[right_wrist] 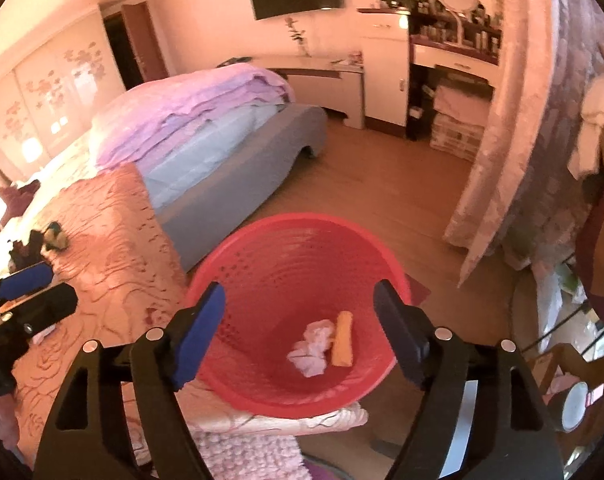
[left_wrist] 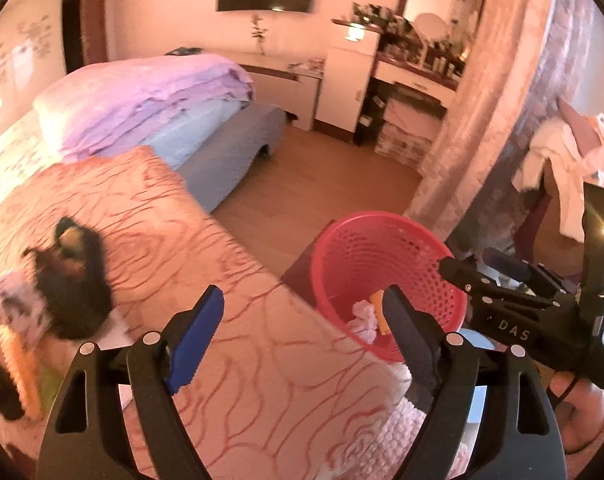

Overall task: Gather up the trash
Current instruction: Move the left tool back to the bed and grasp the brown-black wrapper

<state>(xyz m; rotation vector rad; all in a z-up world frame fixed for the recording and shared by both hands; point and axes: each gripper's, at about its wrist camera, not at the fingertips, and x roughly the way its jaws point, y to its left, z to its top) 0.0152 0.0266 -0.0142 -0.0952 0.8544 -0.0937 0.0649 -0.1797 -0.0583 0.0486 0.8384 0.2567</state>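
Note:
A red perforated basket (right_wrist: 261, 248) stands on the floor beside the bed; in it lie a crumpled white paper (right_wrist: 312, 348) and an orange strip (right_wrist: 342, 338). My right gripper (right_wrist: 299, 292) hangs open above the basket's mouth, nothing between its fingers. My left gripper (left_wrist: 302, 298) is open and empty over the edge of the orange patterned bedspread (left_wrist: 149, 216), just left of the basket (left_wrist: 358, 248). Further left on the bed lie a dark, blurred object (left_wrist: 73, 276), a pale crumpled piece (left_wrist: 9, 300) and an orange item (left_wrist: 19, 368).
A folded lilac quilt (left_wrist: 141, 104) lies on the grey bed base (left_wrist: 237, 140). Wooden floor (left_wrist: 326, 168) runs to a white cabinet and a dressing table (left_wrist: 414, 76). A patterned curtain (left_wrist: 474, 128) hangs at the right, with clothes on a chair (left_wrist: 562, 168) behind it.

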